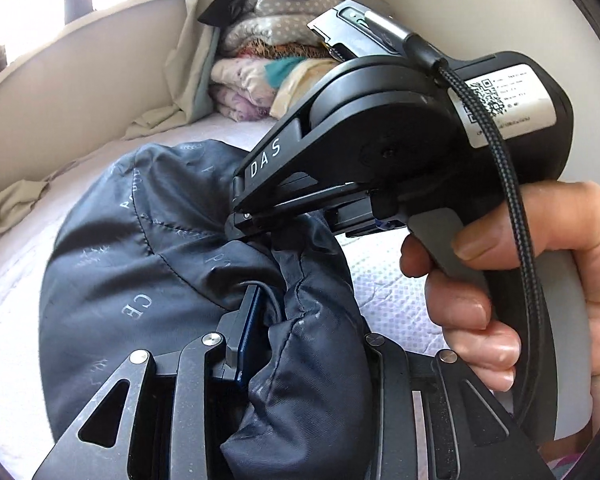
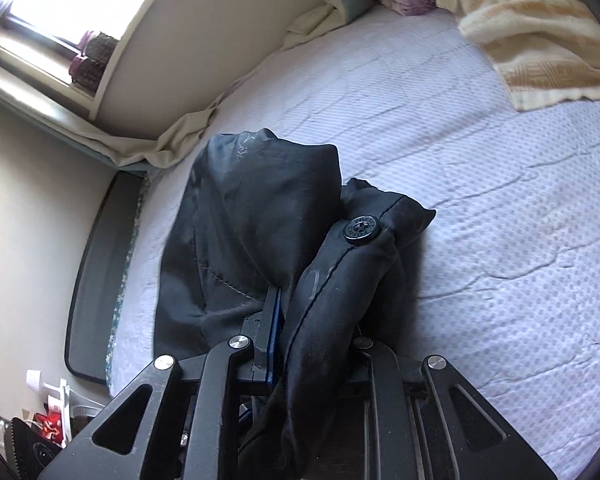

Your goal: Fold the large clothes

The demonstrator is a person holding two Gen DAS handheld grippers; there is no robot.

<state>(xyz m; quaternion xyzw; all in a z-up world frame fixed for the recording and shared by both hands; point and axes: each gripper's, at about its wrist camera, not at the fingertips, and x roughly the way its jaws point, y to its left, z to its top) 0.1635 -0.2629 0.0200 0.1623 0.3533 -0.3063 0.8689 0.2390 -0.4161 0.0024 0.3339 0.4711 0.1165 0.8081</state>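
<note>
Beyond my left claw (image 1: 268, 320) I see a pile of folded laundry (image 1: 268, 60) against the wall; past my right claw (image 2: 300, 320), a yellow towel (image 2: 540, 40) lies far ahead on the bed (image 2: 500, 200). Both claws are clamped tight on bunched folds of the dark padded jacket (image 1: 140, 260), which drapes ahead and left of each onto the bed, its button (image 2: 361, 231) just ahead of the right claw.

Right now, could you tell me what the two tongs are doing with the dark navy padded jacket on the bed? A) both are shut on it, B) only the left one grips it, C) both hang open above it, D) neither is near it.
A: the left tongs and right tongs each pinch a thick fold of the dark navy padded jacket over the white quilted bed cover.
</note>
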